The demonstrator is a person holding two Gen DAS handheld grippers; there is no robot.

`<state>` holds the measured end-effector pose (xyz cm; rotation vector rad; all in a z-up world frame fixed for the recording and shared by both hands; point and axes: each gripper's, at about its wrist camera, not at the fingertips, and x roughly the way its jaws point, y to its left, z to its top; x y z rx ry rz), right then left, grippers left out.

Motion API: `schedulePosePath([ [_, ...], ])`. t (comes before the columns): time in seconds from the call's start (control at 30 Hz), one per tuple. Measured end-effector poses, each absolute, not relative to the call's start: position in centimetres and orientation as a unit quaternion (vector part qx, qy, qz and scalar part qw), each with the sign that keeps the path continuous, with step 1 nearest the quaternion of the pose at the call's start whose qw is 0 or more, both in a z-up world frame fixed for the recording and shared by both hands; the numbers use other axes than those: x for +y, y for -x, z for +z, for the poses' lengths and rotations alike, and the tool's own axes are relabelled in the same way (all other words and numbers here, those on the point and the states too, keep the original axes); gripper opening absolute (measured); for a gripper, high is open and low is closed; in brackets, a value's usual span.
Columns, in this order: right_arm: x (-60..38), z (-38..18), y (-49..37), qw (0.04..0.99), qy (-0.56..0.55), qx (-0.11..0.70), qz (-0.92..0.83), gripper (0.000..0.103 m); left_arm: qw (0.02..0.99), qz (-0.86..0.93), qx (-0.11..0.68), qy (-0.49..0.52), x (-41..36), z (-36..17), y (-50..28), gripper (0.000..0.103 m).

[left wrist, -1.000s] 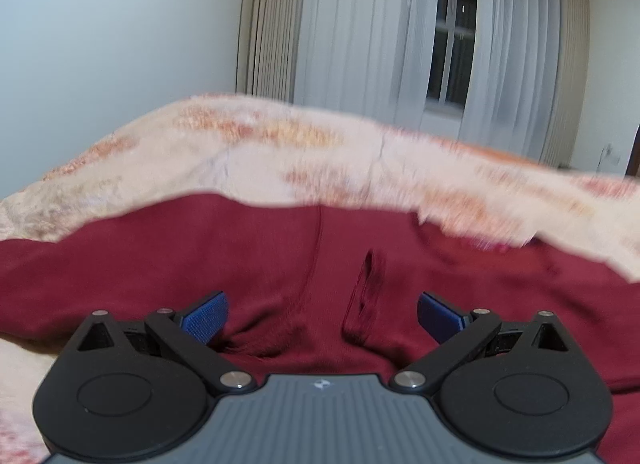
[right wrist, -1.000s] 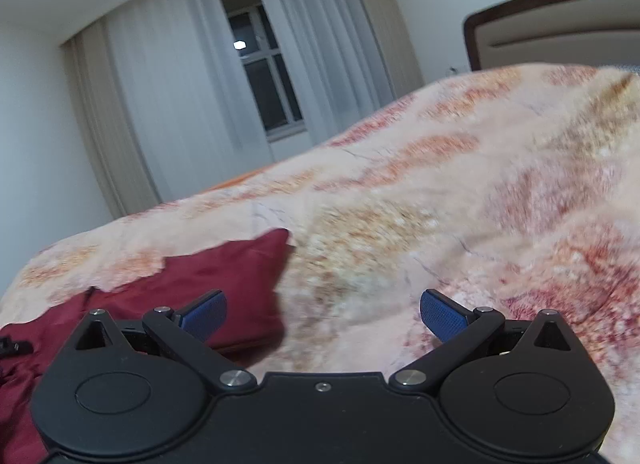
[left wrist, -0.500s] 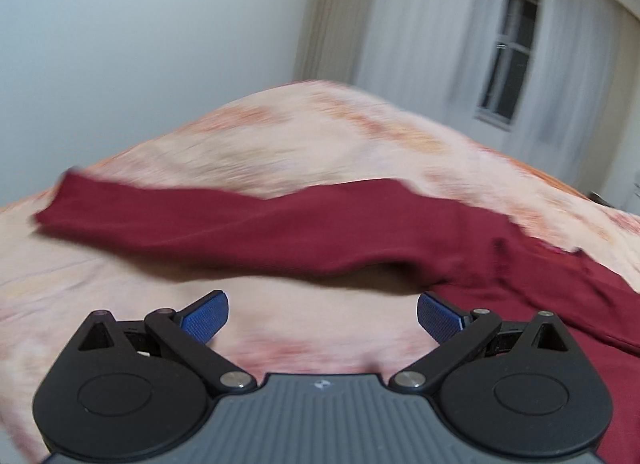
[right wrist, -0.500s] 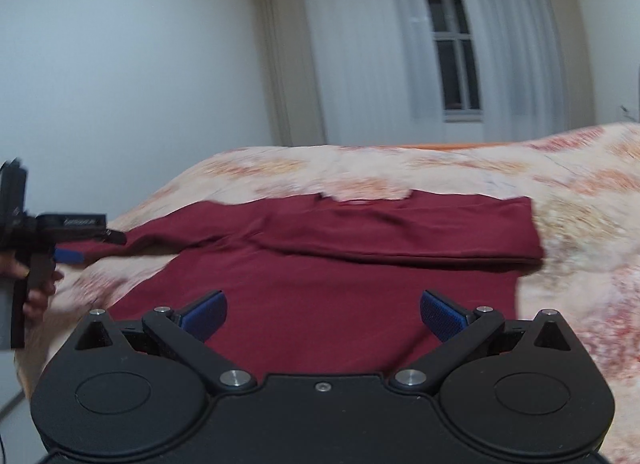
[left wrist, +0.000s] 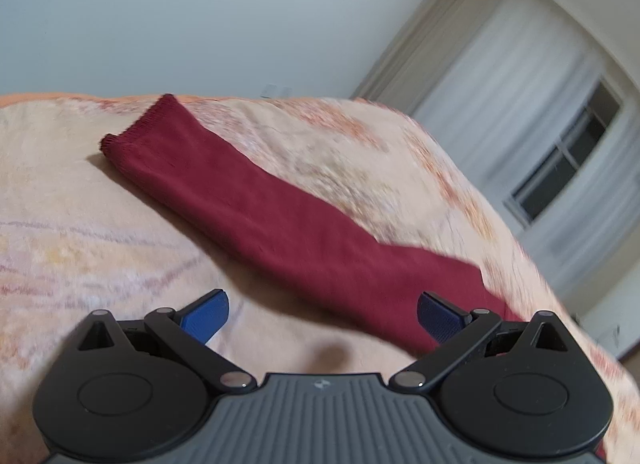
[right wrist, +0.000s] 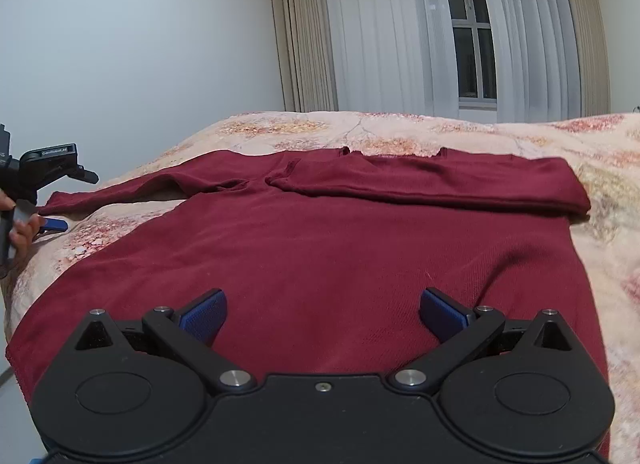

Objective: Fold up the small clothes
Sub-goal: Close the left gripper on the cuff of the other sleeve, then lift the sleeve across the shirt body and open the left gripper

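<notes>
Both jaws were spread wide, gripping nothing. The maroon sweater (right wrist: 320, 248) lay flat on the floral bedspread (right wrist: 600, 168), right sleeve (right wrist: 440, 180) folded across the chest. The left gripper (left wrist: 322, 314) hovered by the outstretched left sleeve (left wrist: 256, 200), the right gripper (right wrist: 323, 314) above the hem.

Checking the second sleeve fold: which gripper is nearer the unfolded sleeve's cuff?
Left. The left gripper hovers open beside the outstretched sleeve, its cuff ahead. The right gripper hangs open over the sweater's hem.
</notes>
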<state>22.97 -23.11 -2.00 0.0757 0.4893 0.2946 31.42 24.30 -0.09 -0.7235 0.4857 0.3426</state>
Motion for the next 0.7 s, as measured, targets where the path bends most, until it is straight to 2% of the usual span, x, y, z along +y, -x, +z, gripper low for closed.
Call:
schedulePosePath([
  [0.2, -22.9, -2.8, -22.9, 0.961, -0.032, 0.236, 0.143, 0.103, 0.864, 0.225, 0.193, 0.408, 26.7, -0.5, -31.7, 0.102],
  [0.3, -23.0, -3.0, -22.9, 0.961, -0.037, 0.233, 0.146, 0.103, 0.849, 0.262, 0.170, 0.427, 27.5, -0.7, -31.6, 0.093],
  [0.37, -23.1, -3.1, -23.1, 0.961, -0.043, 0.231, 0.148, 0.103, 0.838, 0.293, 0.159, 0.432, 27.8, -1.0, -31.4, 0.072],
  [0.4, -23.2, -3.1, -23.1, 0.961, -0.046, 0.230, 0.150, 0.103, 0.834, 0.303, 0.154, 0.435, 28.0, -1.2, -31.3, 0.067],
  [0.47, -23.4, -3.2, -23.0, 0.960, -0.050, 0.228, 0.151, 0.103, 0.826, 0.318, 0.145, 0.442, 28.5, -1.6, -31.1, 0.043],
  [0.5, -23.4, -3.2, -23.0, 0.961, -0.051, 0.227, 0.152, 0.103, 0.822, 0.325, 0.141, 0.446, 28.7, -1.9, -31.1, 0.037],
  [0.57, -23.4, -3.2, -22.9, 0.961, -0.051, 0.226, 0.152, 0.103, 0.814, 0.334, 0.134, 0.456, 29.2, -2.3, -30.9, 0.019],
  [0.63, -23.5, -3.2, -22.9, 0.961, -0.052, 0.225, 0.153, 0.103, 0.812, 0.333, 0.127, 0.462, 29.8, -2.4, -31.0, 0.011],
  [0.7, -23.6, -3.3, -22.9, 0.961, -0.054, 0.224, 0.154, 0.103, 0.817, 0.333, 0.124, 0.454, 30.0, -1.9, -31.2, 0.008],
])
